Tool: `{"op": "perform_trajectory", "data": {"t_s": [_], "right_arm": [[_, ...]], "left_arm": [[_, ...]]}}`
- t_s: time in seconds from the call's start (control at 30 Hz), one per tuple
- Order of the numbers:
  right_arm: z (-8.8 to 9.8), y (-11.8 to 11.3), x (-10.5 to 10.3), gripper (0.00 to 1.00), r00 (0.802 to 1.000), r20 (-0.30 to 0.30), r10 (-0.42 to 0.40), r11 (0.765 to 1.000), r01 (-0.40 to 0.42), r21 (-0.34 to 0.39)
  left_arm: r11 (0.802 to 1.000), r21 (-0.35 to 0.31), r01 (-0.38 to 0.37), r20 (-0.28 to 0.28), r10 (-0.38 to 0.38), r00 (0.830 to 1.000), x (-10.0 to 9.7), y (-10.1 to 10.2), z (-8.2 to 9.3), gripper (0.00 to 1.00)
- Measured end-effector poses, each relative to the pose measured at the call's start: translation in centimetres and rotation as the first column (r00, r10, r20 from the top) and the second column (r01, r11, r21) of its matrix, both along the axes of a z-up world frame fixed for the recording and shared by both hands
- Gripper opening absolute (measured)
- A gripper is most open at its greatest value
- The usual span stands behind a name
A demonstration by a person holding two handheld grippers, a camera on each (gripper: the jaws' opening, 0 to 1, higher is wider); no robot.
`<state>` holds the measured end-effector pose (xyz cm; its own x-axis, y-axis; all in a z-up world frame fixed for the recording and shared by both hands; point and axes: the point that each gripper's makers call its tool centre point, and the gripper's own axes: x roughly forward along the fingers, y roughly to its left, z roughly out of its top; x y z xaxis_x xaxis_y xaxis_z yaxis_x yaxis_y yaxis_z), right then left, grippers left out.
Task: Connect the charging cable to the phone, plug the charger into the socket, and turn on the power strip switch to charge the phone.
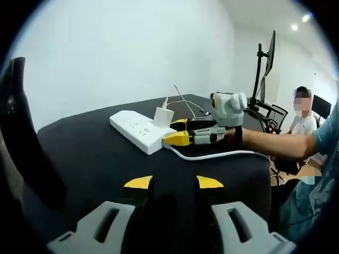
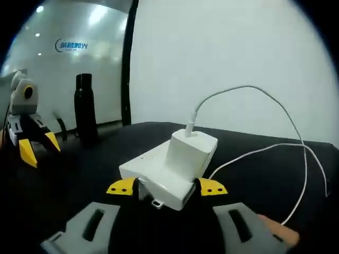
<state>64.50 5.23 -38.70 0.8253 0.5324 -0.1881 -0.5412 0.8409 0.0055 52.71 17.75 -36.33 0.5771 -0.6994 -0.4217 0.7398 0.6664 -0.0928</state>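
Black table [image 1: 95,159] holds the white strip [image 1: 140,129], with the charger [image 2: 192,153] plugged into it and its cable [image 2: 286,153] trailing off. My right gripper [image 2: 167,187] has its jaws on both sides of the strip's end. My left gripper [image 1: 175,182] hangs apart, jaws a little open, holding nothing.

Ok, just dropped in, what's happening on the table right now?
A person works two handheld grippers over a black table. The right gripper is at the end of the white power strip, its jaws straddling that end. A white charger already sits plugged into the strip, its cable trailing off across the table. The left gripper hangs back, open and holding nothing.
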Motion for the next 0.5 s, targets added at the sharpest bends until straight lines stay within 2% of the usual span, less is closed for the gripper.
{"op": "perform_trajectory", "data": {"t_s": [0.1,0.17,0.2,0.23,0.27,0.43,0.5], "right_arm": [[0.2,-0.2,-0.4,0.39,1.0,-0.011,0.015,1.0,-0.015,0.014],[0.2,-0.5,-0.7,0.34,1.0,-0.014,0.021,1.0,-0.022,-0.007],[0.2,-0.7,-0.6,0.3,1.0,-0.02,0.016,1.0,-0.016,-0.001],[0.1,-0.8,-0.9,0.28,0.998,-0.054,0.029,0.999,-0.027,0.045],[0.0,-1.2,-1.0,0.26,0.998,-0.059,0.023,0.999,-0.02,0.042],[-0.1,-1.4,-1.2,0.21,0.999,-0.042,0.005,1.0,-0.004,0.012],[0.5,-2.0,-1.7,0.2,0.999,-0.035,-0.004,1.0,0.005,0.016]], "left_arm": [[1.0,0.007,-0.001,0.0,0.001,1.0,0.0,0.0,-0.1,0.26],[1.0,0.011,-0.002,-0.001,0.002,1.0,-0.1,-0.1,-0.1,0.26],[1.0,0.012,-0.004,0.0,0.004,1.0,-0.1,-0.1,-0.1,0.26],[1.0,0.011,-0.004,0.003,0.004,1.0,-0.1,-0.2,0.1,0.26],[1.0,0.01,-0.004,0.004,0.004,1.0,-0.2,-0.3,0.2,0.26],[1.0,0.024,-0.001,0.016,0.001,1.0,-0.3,-1.0,0.8,0.26],[1.0,0.025,0.004,0.024,-0.005,1.0,-0.2,-1.2,1.2,0.26]]}}
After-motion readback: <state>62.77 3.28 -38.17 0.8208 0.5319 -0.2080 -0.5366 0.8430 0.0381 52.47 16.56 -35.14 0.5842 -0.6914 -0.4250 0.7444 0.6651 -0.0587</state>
